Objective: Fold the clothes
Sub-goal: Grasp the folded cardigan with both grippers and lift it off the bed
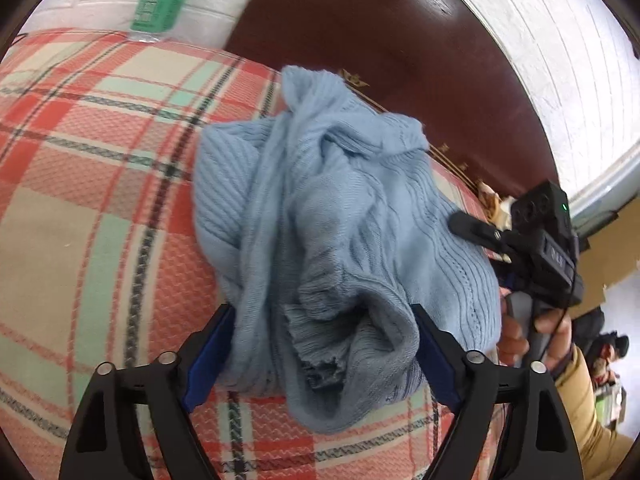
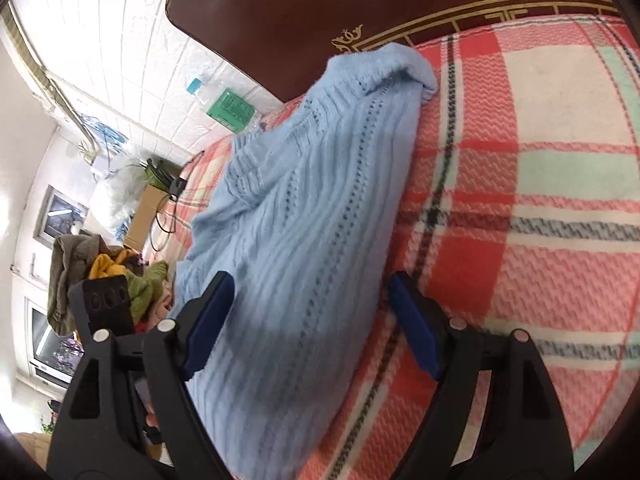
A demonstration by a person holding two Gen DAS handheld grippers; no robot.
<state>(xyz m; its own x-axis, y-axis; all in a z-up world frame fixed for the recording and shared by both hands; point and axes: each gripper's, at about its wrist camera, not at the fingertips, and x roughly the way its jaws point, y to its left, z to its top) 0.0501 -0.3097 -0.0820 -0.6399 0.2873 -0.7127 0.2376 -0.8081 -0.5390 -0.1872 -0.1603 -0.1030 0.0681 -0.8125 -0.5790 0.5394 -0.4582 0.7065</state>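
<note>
So far the light-blue knit sweater (image 1: 344,240) lies bunched near the plaid blanket's (image 1: 100,200) headboard edge, unfolded; both the left gripper (image 1: 322,352) and the right gripper (image 2: 312,320) are spread, holding nothing.

Left gripper (image 1: 322,344): pointing steeply downward, jaws standing wide apart, blue pads (image 1: 210,354) facing each other and pressing on nothing. Black finger arms spreading outward toward the lower corners of its own view.

Right gripper (image 2: 310,322): angling down, jaws spreading wide, pads (image 2: 414,330) gripping nothing. In the left wrist view its black body is showing at the right edge, with a hand (image 1: 532,334) wrapping the handle and a tan sleeve (image 1: 580,400) trailing behind.
</note>
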